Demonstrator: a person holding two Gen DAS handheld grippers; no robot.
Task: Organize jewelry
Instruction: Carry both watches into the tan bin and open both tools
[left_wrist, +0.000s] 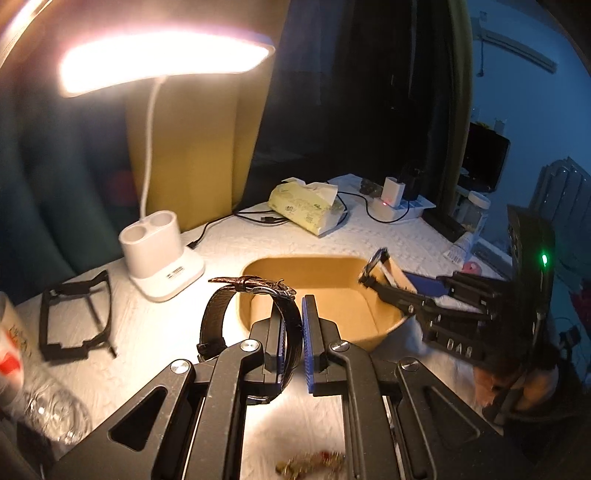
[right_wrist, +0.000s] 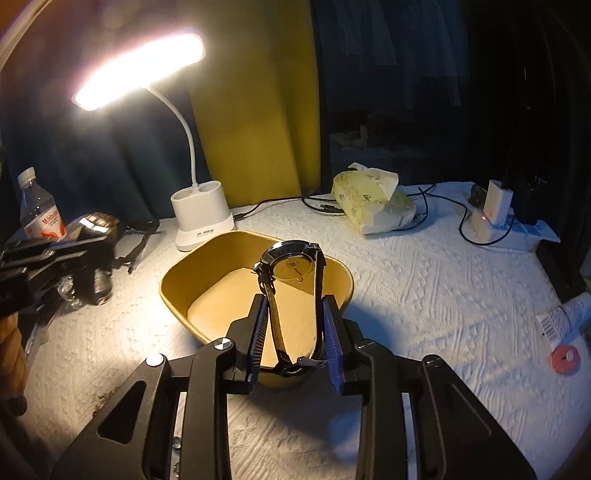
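Both tongs hold watches at the yellow oval plastic tray (right_wrist: 177, 291): the right tongs (right_wrist: 295, 317) pinch a silver-faced watch (right_wrist: 293, 258) directly above it, the left tongs (left_wrist: 293, 332) grip a black leather-strap watch (left_wrist: 251, 314) just short of its near rim.

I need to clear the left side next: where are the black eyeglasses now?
In the left wrist view, the black eyeglasses lie on the white tablecloth at far left, between the lamp base and the water bottle.

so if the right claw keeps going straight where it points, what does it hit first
Probably the yellow tray: the right claw, shut on a watch, points over its near rim toward the far wall. Depth is unclear, so it might pass above.
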